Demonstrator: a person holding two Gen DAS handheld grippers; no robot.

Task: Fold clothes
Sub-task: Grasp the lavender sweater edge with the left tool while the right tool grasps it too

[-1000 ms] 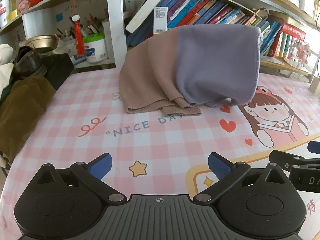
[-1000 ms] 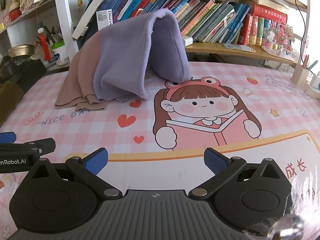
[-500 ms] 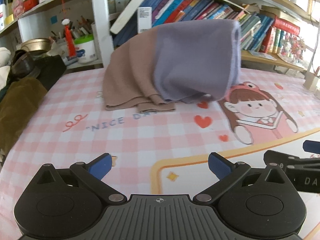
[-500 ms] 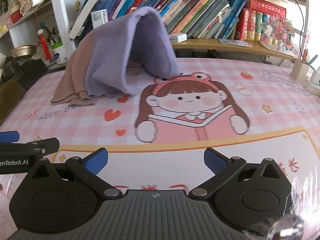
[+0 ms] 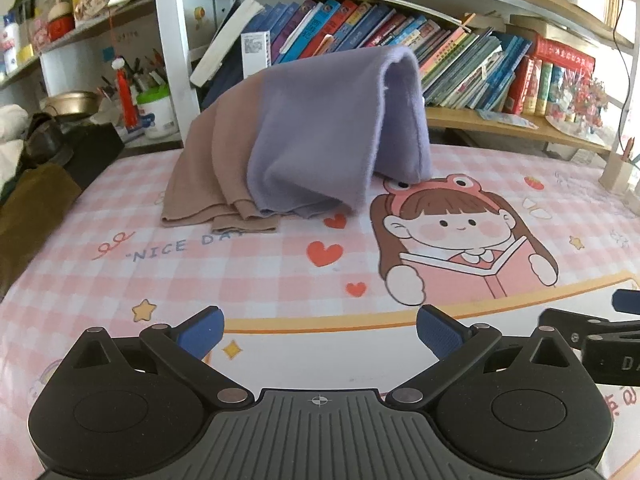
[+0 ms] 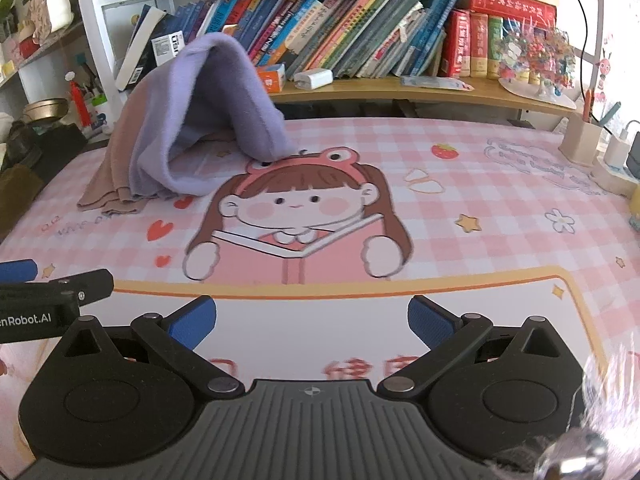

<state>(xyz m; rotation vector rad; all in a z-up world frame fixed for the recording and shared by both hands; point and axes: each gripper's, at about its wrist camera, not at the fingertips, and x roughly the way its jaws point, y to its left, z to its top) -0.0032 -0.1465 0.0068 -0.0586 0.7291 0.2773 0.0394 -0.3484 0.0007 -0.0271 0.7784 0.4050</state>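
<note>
Both grippers have swung rightward across the glossy pink checked mat (image 5: 248,272); left gripper (image 5: 318,334) and right gripper (image 6: 312,322) hover with fingers apart, empty. Far left, a soft tan-and-lavender garment (image 5: 320,132) stands tented on the mat.

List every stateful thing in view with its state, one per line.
left gripper: jaws open, empty
right gripper: jaws open, empty
purple cloth: draped in a raised hump, not flat
tan cloth: draped beside and partly under the purple one
white book: leaning on the shelf
</note>
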